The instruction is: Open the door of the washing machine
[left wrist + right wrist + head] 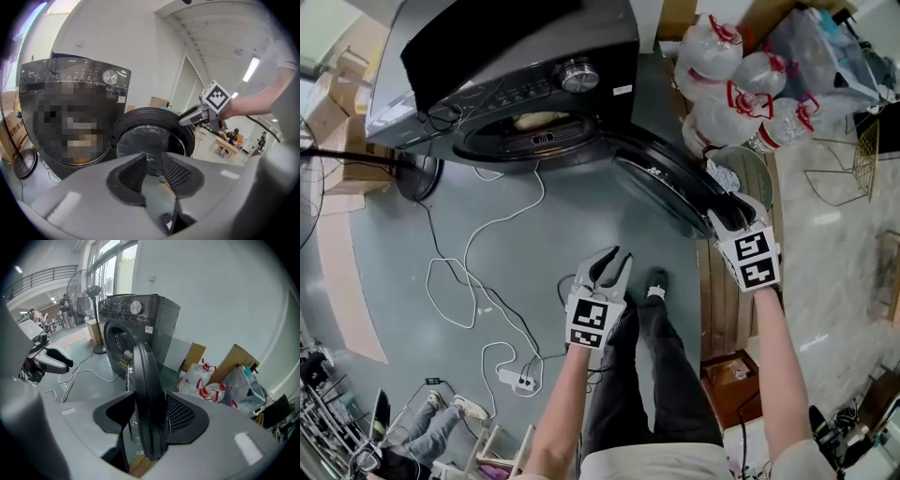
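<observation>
Grey-green floor [384, 281] spreads out under us, and a white cable [469, 253] loops across it. At the far side stands the washing machine [516, 84], dark and shiny. Its door [670, 183] is already swung out to the right of the round hole [534, 131]. It hangs from the side that is close to the machine.

Our right tongs [727, 208] pinch the near edge of the door, with one pad on each face. Our left tongs [616, 258] hang in the middle, above our legs [661, 375]. They are spread only a little and nothing is in them. Bags of bottles [731, 84] sit at the far right, just behind the door.

We think the door is almost fully open. To finish well, we should hold the edge firmly and follow the round path the door wants to take. We should not tug it straight at us. Going slowly is best. We should stop before the door bumps the bags or feels stiff. Then the right tongs can let go. The left tongs should stay clear, and our feet should stay off the cable.
</observation>
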The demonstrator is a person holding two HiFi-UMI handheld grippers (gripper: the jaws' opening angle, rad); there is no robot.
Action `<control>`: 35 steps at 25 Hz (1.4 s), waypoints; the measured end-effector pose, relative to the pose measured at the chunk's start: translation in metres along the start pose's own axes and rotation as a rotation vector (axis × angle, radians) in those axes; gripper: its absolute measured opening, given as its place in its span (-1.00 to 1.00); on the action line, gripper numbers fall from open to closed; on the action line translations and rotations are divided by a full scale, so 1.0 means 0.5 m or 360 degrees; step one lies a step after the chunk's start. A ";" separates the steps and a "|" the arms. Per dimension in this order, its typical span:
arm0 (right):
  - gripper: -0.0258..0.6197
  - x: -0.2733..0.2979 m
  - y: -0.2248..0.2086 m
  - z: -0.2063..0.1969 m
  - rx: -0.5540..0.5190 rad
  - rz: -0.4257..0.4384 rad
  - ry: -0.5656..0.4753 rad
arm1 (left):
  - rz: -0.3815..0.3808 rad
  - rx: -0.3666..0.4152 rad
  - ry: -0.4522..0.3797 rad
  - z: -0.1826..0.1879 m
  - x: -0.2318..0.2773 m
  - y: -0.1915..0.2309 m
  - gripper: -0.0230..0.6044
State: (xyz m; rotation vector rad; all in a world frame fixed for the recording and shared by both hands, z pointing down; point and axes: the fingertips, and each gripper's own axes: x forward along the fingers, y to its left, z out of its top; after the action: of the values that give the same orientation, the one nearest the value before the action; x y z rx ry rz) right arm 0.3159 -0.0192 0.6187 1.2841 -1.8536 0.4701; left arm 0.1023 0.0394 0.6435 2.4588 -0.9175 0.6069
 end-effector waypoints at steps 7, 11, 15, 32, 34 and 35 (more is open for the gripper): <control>-0.33 0.017 -0.058 0.009 -0.0115 -0.0030 0.0068 | 0.0052 0.0003 0.0021 0.008 -0.013 0.024 -0.42; -0.31 0.032 -0.089 0.020 -0.0189 -0.0053 0.0130 | 0.0099 0.0002 0.0034 -0.004 -0.022 0.045 -0.48; -0.29 0.046 -0.118 0.028 -0.0262 -0.0066 0.0142 | 0.0121 0.0002 0.0032 -0.009 -0.026 0.047 -0.59; -0.27 0.082 -0.199 0.060 -0.0409 -0.0181 0.0183 | 0.0050 -0.0121 0.0006 -0.015 -0.034 0.050 -0.75; -0.27 0.083 -0.197 0.060 -0.0406 -0.0189 0.0166 | 0.0075 -0.0131 0.0003 -0.014 -0.035 0.061 -0.75; -0.27 0.083 -0.196 0.060 -0.0406 -0.0188 0.0162 | 0.0084 -0.0130 0.0002 -0.012 -0.035 0.064 -0.75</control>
State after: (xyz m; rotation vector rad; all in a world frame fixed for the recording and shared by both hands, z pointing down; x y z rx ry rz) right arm 0.3856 -0.1050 0.6199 1.1670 -1.6818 0.2228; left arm 0.0667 0.0297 0.6470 2.3684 -0.9902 0.5771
